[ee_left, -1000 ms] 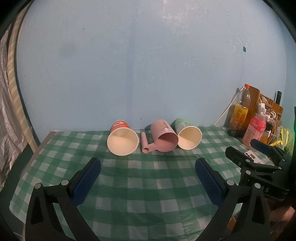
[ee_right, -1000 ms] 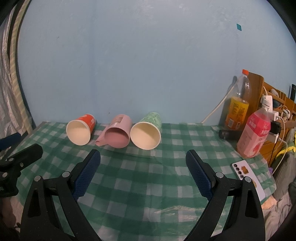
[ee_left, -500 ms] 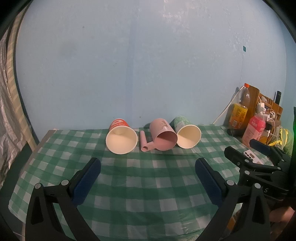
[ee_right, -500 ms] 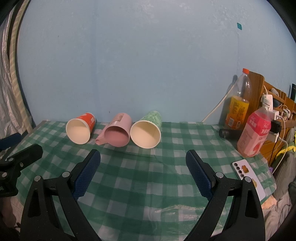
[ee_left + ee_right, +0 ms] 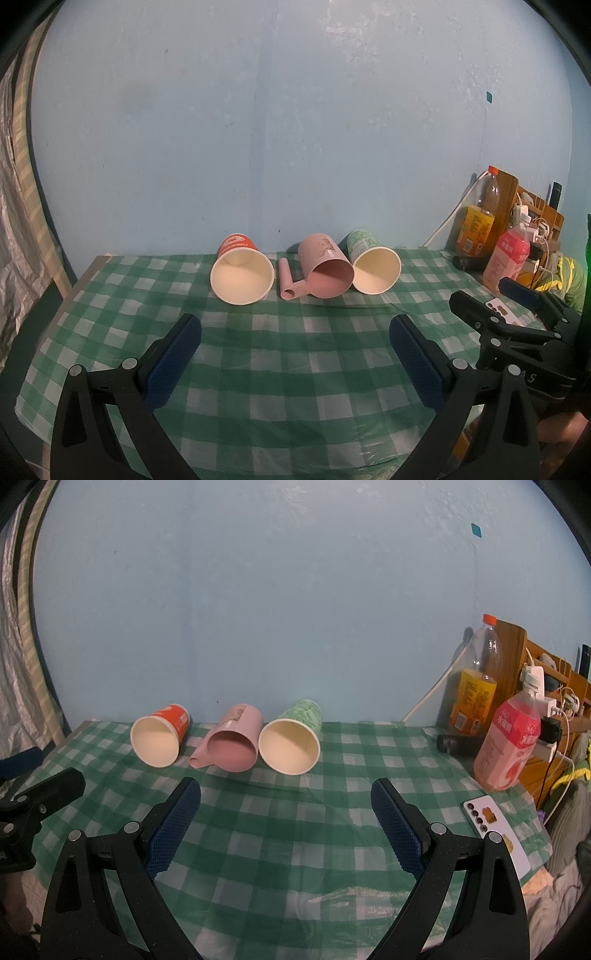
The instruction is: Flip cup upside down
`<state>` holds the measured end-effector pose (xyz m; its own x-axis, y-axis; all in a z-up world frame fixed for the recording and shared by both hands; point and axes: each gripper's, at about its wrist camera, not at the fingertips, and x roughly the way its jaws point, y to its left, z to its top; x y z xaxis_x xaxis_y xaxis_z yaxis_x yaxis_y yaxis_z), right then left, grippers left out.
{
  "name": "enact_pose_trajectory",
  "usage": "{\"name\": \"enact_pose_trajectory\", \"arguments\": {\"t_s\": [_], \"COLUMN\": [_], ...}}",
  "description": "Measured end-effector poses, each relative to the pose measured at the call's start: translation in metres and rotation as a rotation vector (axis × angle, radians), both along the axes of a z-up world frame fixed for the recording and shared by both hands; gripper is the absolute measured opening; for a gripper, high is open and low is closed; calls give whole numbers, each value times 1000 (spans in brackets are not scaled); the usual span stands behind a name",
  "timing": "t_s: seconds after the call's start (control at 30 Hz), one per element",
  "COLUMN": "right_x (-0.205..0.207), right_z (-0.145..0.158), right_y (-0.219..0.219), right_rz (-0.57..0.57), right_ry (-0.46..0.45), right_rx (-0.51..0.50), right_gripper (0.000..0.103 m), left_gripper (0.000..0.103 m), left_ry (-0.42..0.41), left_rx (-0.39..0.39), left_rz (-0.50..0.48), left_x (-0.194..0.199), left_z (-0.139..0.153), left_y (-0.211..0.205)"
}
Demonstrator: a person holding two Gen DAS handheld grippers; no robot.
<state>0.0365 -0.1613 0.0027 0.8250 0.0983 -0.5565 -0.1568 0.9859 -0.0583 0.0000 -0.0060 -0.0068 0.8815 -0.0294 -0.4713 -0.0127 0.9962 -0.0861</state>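
Note:
Three cups lie on their sides in a row near the wall, mouths toward me: a red paper cup (image 5: 242, 271) (image 5: 159, 740), a pink plastic cup with a handle (image 5: 325, 267) (image 5: 232, 744), and a green paper cup (image 5: 373, 266) (image 5: 291, 740). My left gripper (image 5: 295, 325) is open and empty, a short way in front of the cups. My right gripper (image 5: 286, 794) is open and empty, in front of the green cup. Each gripper shows at the edge of the other's view.
A green checked cloth covers the table (image 5: 295, 369). At the right edge stand an orange drink bottle (image 5: 476, 686), a pink drink bottle (image 5: 511, 746), a wooden rack with cables (image 5: 554, 701), a dark cylinder (image 5: 458, 744) and a phone (image 5: 495, 830). A blue wall is behind.
Both views have shifted only slightly; the cups sit a touch higher in the left wrist view. Nothing was taken hold of and both grippers stay open.

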Motion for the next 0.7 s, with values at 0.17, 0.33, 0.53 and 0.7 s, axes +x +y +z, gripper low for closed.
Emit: {"name": "enact_pose_trajectory", "arguments": {"t_s": [0.17,0.33,0.53,0.7], "right_x": [0,1,2,4], "right_z": [0,-1,-1,-2], "right_y": [0,-1,-1,-3], "right_rz": [-1,1,-1,-1], "right_ry": [3,8,12,17], "right_rx": [1,2,5,12], "right_gripper": [92,92,92,92], "left_gripper": [103,103,103,103], "left_ry": [2,2,4,27], "left_rx": [3,0,1,-4], "left_rz": [-1,-4,-3,5], "left_x": [-1,-6,-8,-1], "left_z": [-1,-1,-4,-3], "left_y": [-2,-7,-10,-11]}}
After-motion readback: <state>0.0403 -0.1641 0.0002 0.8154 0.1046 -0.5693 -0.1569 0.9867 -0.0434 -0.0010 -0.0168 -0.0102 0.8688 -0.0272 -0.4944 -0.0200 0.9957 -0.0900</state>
